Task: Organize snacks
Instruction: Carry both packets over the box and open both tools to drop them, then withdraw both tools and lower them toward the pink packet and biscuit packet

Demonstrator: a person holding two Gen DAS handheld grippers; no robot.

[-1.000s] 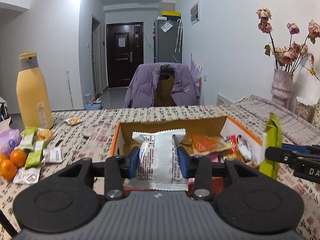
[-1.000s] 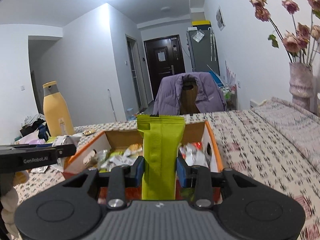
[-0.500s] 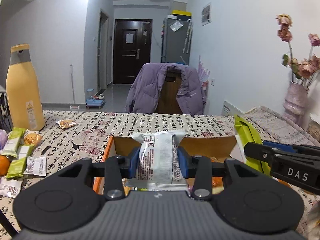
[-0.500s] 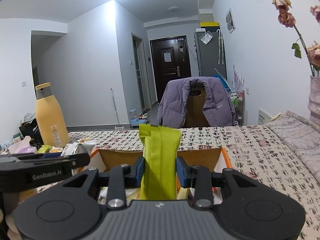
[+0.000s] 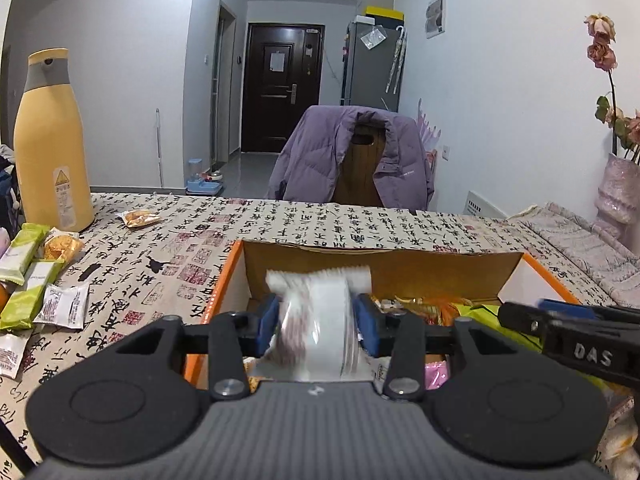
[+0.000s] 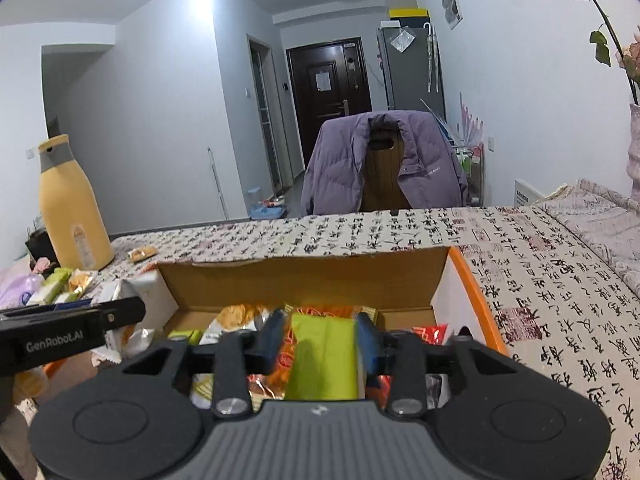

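Observation:
An orange-edged cardboard box [image 5: 400,258] [image 6: 468,276] holds several snack packs. My left gripper [image 5: 316,322] is over its left part; a white snack packet [image 5: 320,320], blurred by motion, sits between its spread blue pads [image 5: 267,320], seemingly slipping down. My right gripper [image 6: 320,340] is over the box's middle; a green snack bar [image 6: 324,356] lies tilted between its spread pads [image 6: 366,342], low over the snacks. Each gripper shows in the other's view: the right one [image 5: 568,344] and the left one [image 6: 68,332].
Loose snacks [image 5: 36,276] lie on the patterned tablecloth at the left beside a tall yellow bottle [image 5: 50,140]. One small packet [image 5: 138,216] lies farther back. A chair with a purple jacket [image 5: 352,160] stands behind the table. A flower vase [image 5: 618,188] stands at right.
Both grippers have moved forward and down over the box and their jaws have widened. The white packet and the green bar have dropped lower between the pads.

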